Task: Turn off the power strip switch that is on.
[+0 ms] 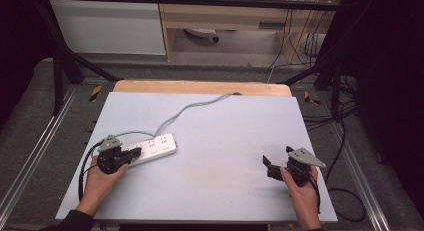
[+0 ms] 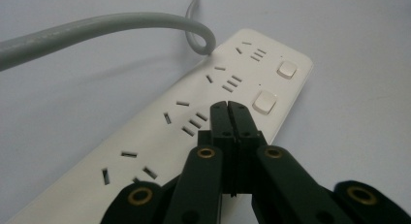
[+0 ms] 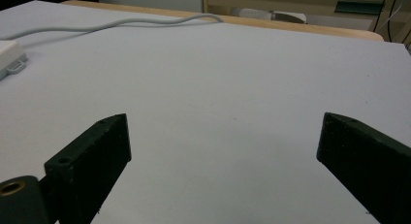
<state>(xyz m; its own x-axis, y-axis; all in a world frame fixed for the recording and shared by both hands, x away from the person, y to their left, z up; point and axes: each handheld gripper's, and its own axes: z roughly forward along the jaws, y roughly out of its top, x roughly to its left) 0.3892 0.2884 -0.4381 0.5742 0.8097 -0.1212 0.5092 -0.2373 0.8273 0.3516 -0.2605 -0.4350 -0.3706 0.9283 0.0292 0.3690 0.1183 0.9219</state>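
White power strip [image 1: 152,148] lying left on table [image 1: 225,141], grey cord [image 1: 192,107] trailing far. Left gripper [image 2: 228,105] jaws pressed together, empty, tips over strip. Right gripper [image 1: 276,161] gaping wide, empty, near right.

A white power strip [image 1: 152,147] lies on the pale grey table top [image 1: 225,141], towards its left side, with its grey cable [image 1: 192,108] curving away to the far edge. The left gripper [image 1: 134,153], held in the person's left hand [image 1: 102,178], has its tip over the strip's near end. The right gripper [image 1: 272,163], in the right hand [image 1: 300,188], sits well apart at the table's right, jaws spread.
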